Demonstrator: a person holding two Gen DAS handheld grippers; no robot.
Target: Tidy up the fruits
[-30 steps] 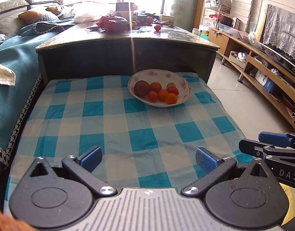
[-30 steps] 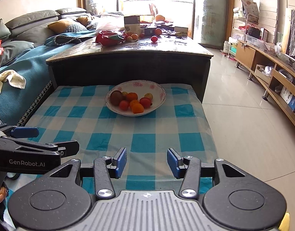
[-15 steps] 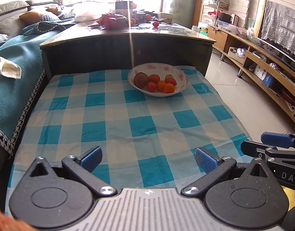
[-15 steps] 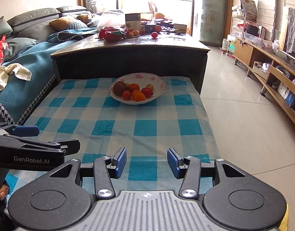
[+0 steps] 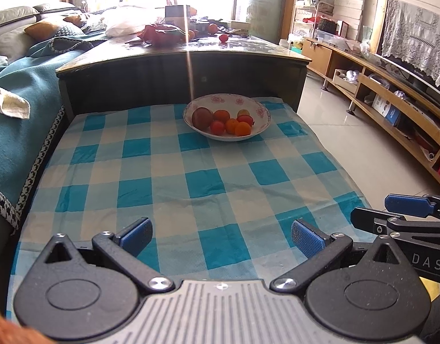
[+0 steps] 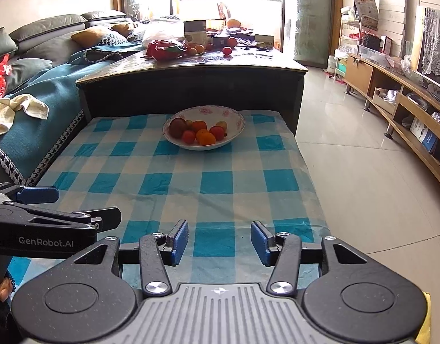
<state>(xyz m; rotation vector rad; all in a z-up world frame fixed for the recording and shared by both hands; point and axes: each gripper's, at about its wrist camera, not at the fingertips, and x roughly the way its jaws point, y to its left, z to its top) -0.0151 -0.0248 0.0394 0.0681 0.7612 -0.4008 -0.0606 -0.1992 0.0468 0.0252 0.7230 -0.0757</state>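
On the checked cloth [image 5: 191, 172] one bowl [image 5: 260, 109] holds seven fruits [image 5: 230, 122]; both grippers' fingers gape, empty.

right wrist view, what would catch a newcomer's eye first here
The white floral bowl of orange, red and brown fruit sits at the far end of the blue checkered cloth. Behind it, more loose fruit and a red bag lie on the dark coffee table. Up close, the right gripper and left gripper are both open and hold nothing.
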